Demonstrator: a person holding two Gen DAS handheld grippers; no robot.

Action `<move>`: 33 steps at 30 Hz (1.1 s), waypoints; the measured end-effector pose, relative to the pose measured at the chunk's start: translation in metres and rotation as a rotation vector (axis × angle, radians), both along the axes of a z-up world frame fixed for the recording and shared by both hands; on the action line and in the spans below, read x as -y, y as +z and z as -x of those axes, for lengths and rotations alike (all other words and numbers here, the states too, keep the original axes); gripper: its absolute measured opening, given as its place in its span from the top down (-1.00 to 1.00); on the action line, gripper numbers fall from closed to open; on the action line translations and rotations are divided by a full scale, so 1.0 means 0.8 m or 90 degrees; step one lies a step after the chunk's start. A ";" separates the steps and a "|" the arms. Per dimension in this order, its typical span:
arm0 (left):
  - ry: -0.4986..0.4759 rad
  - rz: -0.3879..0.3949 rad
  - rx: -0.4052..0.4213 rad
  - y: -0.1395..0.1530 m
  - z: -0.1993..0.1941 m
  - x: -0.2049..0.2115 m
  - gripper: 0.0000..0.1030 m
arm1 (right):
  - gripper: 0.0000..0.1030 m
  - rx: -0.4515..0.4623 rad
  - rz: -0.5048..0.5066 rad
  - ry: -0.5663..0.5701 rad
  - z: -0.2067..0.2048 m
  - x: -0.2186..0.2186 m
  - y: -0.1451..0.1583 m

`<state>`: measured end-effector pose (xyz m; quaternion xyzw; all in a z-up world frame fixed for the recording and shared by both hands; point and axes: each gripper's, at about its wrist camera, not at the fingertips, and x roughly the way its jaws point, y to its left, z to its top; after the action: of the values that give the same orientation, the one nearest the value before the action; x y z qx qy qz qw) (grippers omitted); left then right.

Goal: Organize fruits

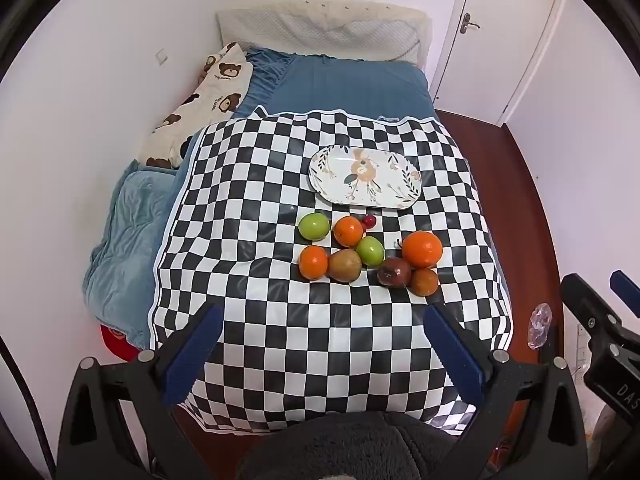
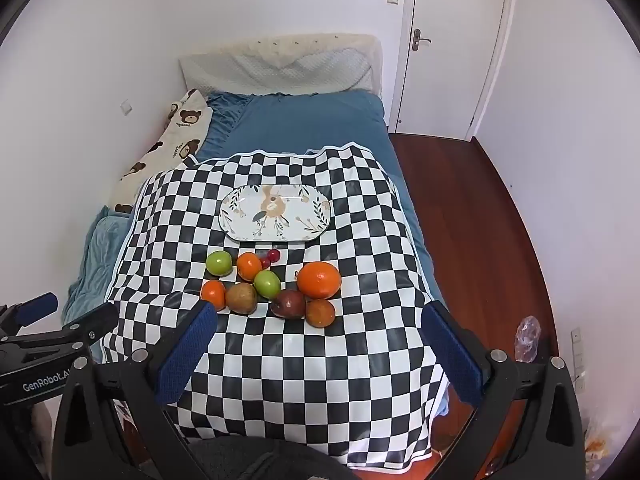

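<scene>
Several fruits lie in a cluster on the checkered cloth (image 1: pixel 280 320): a big orange (image 1: pixel 422 249), two smaller oranges (image 1: pixel 349 231) (image 1: pixel 313 262), two green apples (image 1: pixel 314 226) (image 1: pixel 370 251), a brown pear (image 1: pixel 345 266), a dark red fruit (image 1: pixel 394 272), a brownish-orange fruit (image 1: pixel 424 282) and a small cherry (image 1: pixel 369 221). An oval floral plate (image 1: pixel 340 196) lies empty just behind them; it also shows in the right wrist view (image 2: pixel 248 232). My left gripper (image 1: pixel 320 350) is open and empty, well short of the fruits. My right gripper (image 2: pixel 318 346) is open and empty too, near the cluster (image 2: pixel 319 280).
The cloth covers the foot of a blue bed (image 1: pixel 352 80) with a bear-print pillow (image 1: pixel 200 104) at the left by the wall. Wooden floor (image 2: pixel 472 220) and a white door (image 2: pixel 452 40) are at the right. A clear plastic bottle (image 2: pixel 527 338) stands on the floor.
</scene>
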<state>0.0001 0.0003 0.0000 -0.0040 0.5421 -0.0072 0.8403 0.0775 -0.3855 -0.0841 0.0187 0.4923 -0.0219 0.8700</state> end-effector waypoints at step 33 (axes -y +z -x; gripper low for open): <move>0.006 0.000 0.015 -0.002 -0.001 -0.002 -1.00 | -1.00 0.010 0.006 0.005 0.003 -0.005 0.009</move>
<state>0.0011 0.0015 -0.0014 -0.0060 0.5318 -0.0033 0.8468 0.0749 -0.3816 -0.0767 0.0130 0.4853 -0.0210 0.8740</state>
